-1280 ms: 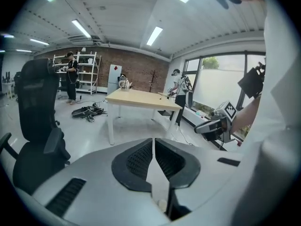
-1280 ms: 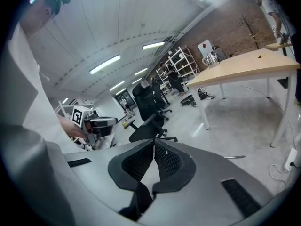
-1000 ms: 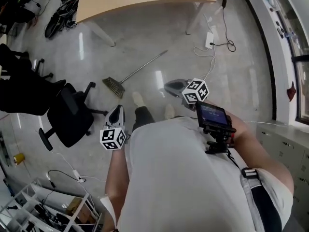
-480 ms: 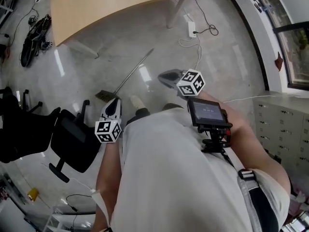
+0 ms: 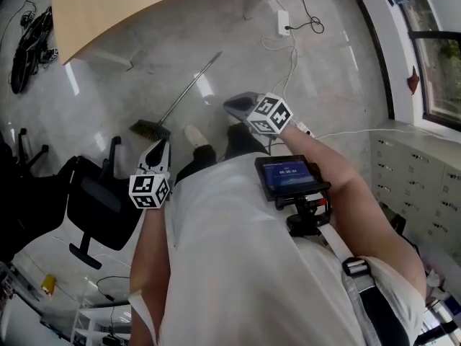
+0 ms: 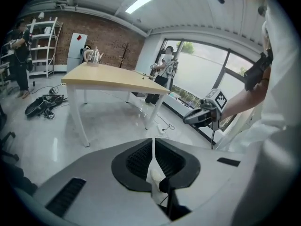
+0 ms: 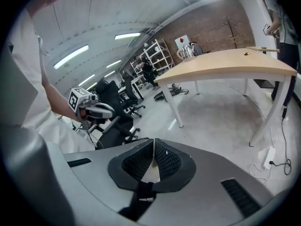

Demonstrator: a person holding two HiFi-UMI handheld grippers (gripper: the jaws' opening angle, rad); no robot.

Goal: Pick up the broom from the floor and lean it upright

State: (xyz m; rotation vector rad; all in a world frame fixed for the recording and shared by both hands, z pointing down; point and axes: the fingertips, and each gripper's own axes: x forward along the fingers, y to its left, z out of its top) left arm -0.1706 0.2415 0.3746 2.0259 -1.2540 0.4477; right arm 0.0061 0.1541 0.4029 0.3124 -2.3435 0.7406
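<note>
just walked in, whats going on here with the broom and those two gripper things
A person stands over a broom that lies flat on the floor next to a wooden table, its bristle end nearest their feet. They hold the left gripper and the right gripper out in front, above the floor. Both have their jaws together with nothing between them. Neither touches the broom, so the pickup has not yet begun.
</note>
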